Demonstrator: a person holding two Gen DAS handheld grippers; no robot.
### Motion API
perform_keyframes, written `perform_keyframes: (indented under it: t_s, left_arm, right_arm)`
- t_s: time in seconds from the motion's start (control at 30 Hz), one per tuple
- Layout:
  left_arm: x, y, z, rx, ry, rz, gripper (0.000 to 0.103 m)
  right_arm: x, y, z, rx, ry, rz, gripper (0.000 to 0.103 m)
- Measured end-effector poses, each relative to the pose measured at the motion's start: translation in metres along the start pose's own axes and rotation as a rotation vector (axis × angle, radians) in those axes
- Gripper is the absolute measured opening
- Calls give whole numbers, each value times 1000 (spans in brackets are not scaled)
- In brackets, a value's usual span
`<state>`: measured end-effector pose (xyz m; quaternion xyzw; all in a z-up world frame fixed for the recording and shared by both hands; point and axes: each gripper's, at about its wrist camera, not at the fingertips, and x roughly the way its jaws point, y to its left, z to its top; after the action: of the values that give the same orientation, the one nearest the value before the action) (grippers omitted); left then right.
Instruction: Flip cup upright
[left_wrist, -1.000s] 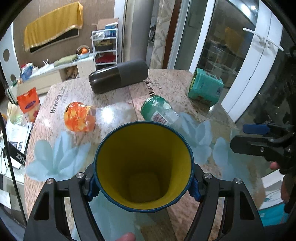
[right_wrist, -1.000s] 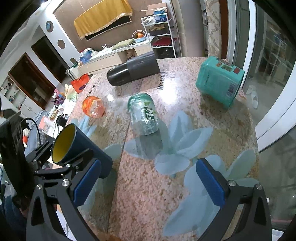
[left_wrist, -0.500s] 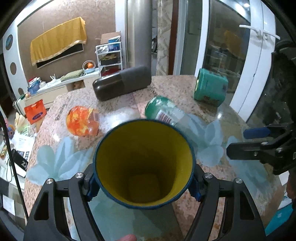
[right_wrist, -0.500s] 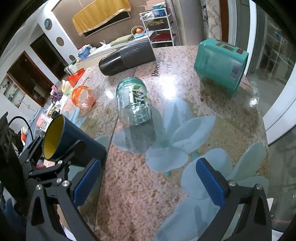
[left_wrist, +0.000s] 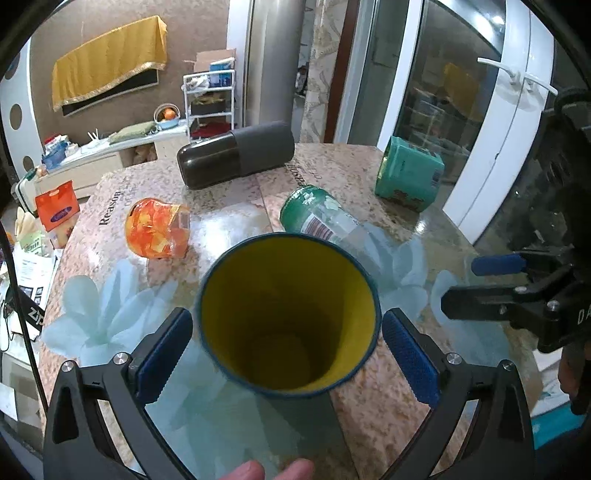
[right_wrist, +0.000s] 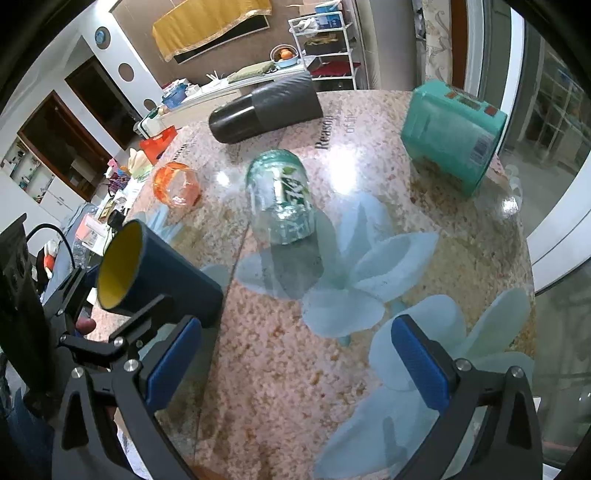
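Note:
A dark blue cup with a yellow inside (left_wrist: 288, 317) stands on the table between the fingers of my left gripper (left_wrist: 286, 354), its mouth up towards the camera. The blue pads (left_wrist: 162, 354) stand apart from the cup's sides, so the left gripper is open. In the right wrist view the same cup (right_wrist: 159, 277) shows at the left near the table's front edge. My right gripper (right_wrist: 295, 365) is open and empty over the table's front right part.
On the marble table (right_wrist: 258, 369) lie a green glass jar (right_wrist: 282, 199), an orange glass cup (right_wrist: 177, 184), a dark tumbler (right_wrist: 266, 107) and a teal canister (right_wrist: 454, 136), all on their sides. A glass door stands to the right. The right gripper shows in the left wrist view (left_wrist: 517, 291).
My left gripper has opened and let go of the blue cup, which now stands on the table. The right gripper has come a little nearer to the table.

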<state>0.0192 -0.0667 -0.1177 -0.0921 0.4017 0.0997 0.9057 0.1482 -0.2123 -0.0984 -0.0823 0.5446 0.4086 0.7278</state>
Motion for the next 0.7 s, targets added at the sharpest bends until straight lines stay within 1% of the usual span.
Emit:
perform_keyframes:
  t_s: [0.17, 0.2, 0.3, 0.43, 0.47, 0.5, 0.53, 0.57, 0.6, 0.7]
  left_arm:
    - [-19, 12, 7, -5, 65, 4, 103]
    - [-24, 15, 10, -2, 93, 4, 103]
    - [-37, 24, 18, 8, 139, 14, 103]
    - [-54, 39, 28, 2, 162, -33, 103]
    - [-56, 41, 30, 11, 175, -43, 103]
    - [-58, 42, 32, 31, 188, -48, 103]
    - [-59, 42, 34, 51, 200, -41, 103]
    - [-60, 42, 35, 76, 220, -31, 103]
    - [-63, 42, 38, 103, 239, -40, 103]
    - [-72, 48, 44, 108, 265, -47, 103]
  right_arm:
    - [-17, 19, 6, 3, -13, -9, 103]
    - [-22, 25, 8, 13, -14, 3, 103]
    - [-35, 41, 13, 50, -28, 20, 103]
    - [-53, 66, 19, 78, -68, 1, 103]
    - [-56, 71, 19, 85, -76, -9, 103]
    - [-59, 77, 19, 92, -85, -37, 103]
    - [-61, 82, 19, 95, -90, -70, 103]
    - [-62, 86, 18, 99, -97, -84, 103]
    - [-64, 90, 17, 106, -102, -100, 103]
    - [-66, 98, 13, 136, -100, -179, 103]
